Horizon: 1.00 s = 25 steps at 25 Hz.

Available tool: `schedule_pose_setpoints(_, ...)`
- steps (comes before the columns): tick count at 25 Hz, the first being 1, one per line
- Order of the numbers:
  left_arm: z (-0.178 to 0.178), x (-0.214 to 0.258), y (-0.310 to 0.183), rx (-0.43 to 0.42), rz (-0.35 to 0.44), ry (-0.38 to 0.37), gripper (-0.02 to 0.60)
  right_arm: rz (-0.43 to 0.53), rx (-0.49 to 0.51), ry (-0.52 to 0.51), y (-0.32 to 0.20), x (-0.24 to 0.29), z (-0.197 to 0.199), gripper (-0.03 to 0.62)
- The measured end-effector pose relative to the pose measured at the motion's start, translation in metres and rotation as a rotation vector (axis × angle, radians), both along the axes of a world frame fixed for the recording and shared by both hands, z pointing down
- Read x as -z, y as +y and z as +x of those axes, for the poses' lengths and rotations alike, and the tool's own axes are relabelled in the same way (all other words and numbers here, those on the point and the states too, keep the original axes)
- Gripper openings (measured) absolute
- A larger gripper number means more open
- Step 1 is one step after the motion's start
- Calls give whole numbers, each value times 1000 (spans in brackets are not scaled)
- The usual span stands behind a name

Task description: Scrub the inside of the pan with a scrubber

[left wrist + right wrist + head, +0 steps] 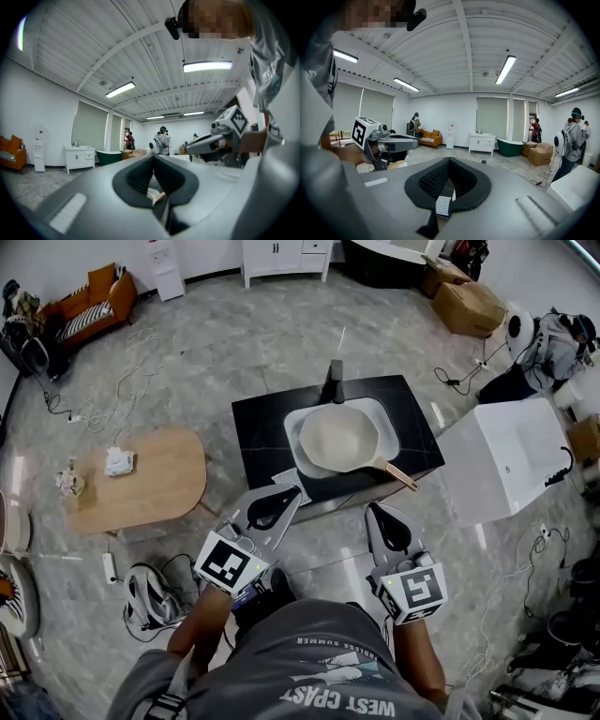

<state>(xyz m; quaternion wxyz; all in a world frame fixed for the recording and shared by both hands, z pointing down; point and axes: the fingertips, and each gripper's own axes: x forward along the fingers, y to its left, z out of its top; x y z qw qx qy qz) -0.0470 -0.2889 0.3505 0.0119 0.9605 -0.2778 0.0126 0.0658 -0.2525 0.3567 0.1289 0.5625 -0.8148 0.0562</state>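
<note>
The left gripper (289,495) and right gripper (377,512) are being held closed and empty, short of the pan (337,439); scrubbing is judged not begun, a scrubber being needed first.

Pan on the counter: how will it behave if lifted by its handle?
The pan looks like one solid shell, so likely stiff. Its wide bowl sits well beyond the slim wooden handle, so it will probably droop bowl-first. The handle looks smooth, so it may twist when gripped.
</note>
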Motion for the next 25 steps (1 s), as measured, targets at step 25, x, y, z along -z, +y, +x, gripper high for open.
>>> schedule_pose_setpoints(25, -72, -79, -115, 282, -150, -90, 2, -440, 264, 40, -182, -248, -61, 48)
